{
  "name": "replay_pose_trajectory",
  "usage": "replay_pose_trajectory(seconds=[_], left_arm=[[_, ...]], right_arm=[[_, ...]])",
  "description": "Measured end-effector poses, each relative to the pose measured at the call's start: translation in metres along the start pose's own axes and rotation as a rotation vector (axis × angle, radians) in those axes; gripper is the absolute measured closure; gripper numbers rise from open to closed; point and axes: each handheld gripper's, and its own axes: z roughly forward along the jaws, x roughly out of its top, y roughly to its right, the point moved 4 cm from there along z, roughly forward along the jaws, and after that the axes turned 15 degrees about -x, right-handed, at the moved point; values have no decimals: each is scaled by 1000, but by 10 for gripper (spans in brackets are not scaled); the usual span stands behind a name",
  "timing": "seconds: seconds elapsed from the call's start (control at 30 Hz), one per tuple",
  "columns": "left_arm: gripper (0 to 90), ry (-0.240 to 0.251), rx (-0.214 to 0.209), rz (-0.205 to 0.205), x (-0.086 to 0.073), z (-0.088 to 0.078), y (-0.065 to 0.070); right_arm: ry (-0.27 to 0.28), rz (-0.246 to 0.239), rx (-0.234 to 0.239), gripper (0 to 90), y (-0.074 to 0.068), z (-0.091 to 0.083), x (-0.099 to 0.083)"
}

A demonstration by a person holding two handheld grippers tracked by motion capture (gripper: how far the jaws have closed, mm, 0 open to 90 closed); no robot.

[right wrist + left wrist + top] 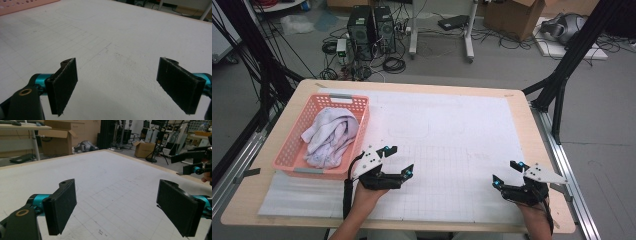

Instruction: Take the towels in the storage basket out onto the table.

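Note:
A pink plastic basket [294, 139] stands at the table's left side with a crumpled white cloth [331, 136] inside it. Just right of the basket's front corner, my left gripper [400, 160] is held open above the white gridded mat [452, 150], nothing between its jaws. My right gripper [507, 173] hovers open near the front right of the mat, also empty. In the left gripper view my left gripper [117, 207] shows its wide-apart black pads [62, 205] over the mat, with the other gripper [197, 167] farther off. In the right gripper view my right gripper [117, 86] stands open over bare mat, the basket's edge [22, 5] at top left.
The mat covers most of the wooden table [532, 125]. A faint rounded outline [408, 131] is drawn at mat centre. Black frame struts [562, 75] stand at the table's right and left. Computer towers [372, 32], cables and cardboard boxes [517, 17] lie on the floor beyond.

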Motion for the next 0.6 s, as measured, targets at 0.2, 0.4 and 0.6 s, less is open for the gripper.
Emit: replay_pose_trajectory(seconds=[0.2, 0.4, 0.6], left_arm=[[165, -8, 5, 5, 3, -3, 5], [185, -1, -23, 12, 10, -4, 11], [168, 3, -28, 27, 24, -6, 13]], right_arm=[[-9, -12, 10, 159, -4, -1, 1], [-6, -10, 16, 159, -7, -3, 2], [-2, -11, 17, 159, -8, -4, 2]])
